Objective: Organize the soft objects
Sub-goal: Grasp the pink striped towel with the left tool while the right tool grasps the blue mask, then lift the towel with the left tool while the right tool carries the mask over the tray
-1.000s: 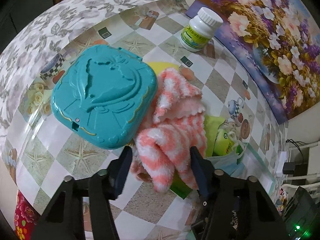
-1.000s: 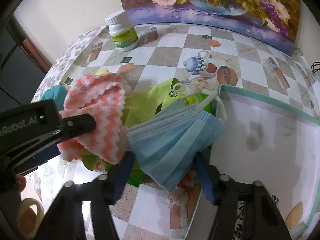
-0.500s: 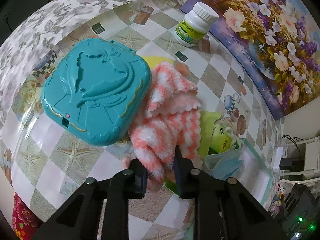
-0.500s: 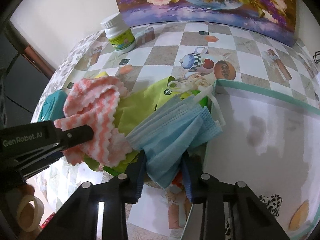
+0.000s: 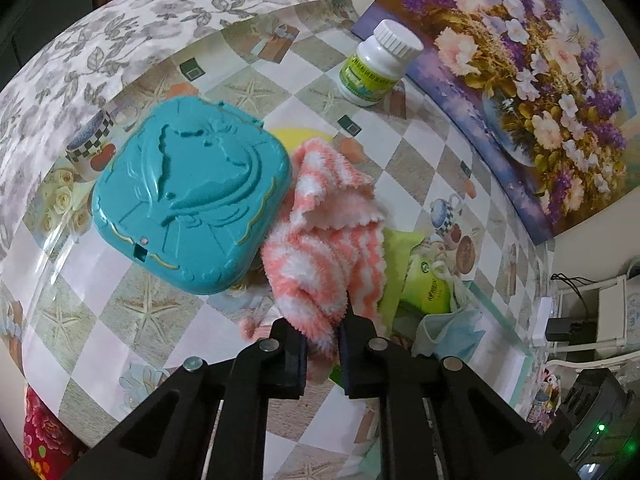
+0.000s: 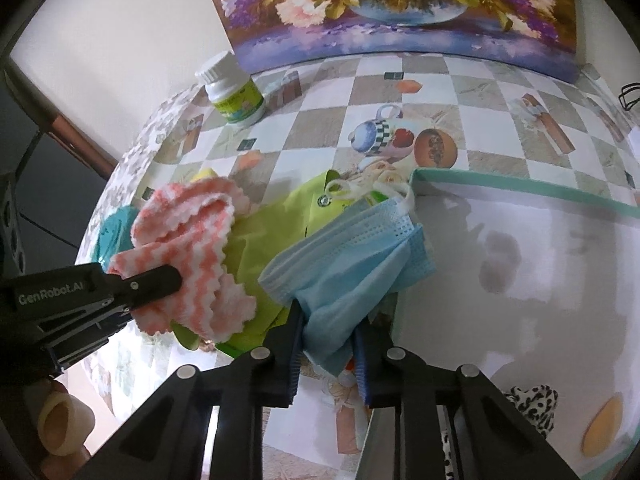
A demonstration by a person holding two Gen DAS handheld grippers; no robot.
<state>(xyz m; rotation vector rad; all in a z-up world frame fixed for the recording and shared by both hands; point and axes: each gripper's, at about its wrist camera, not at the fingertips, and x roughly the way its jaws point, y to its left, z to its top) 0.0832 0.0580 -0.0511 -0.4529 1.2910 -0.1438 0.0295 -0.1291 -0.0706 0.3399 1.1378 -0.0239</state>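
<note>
Soft objects sit heaped beside the white tray [image 6: 520,196]: left tongs [image 5: 322,344] clamp the pink striped cloth [image 5: 332,240], right tongs [image 6: 326,354] clamp the blue mask [image 6: 352,256]. Green cloth [image 6: 280,224] lies beneath; apparently nothing is sorted yet.

A teal plastic case [image 5: 190,196] with a raised relief lid lies flat on the worktop [image 5: 132,312], which is covered in a checked, picture-printed sheet. A white pill bottle [image 5: 378,68] with a green label stands upright near a flower painting [image 5: 532,80] leaning at the back. What may be a roll of tape [image 6: 64,426] sits at the lower left edge.
</note>
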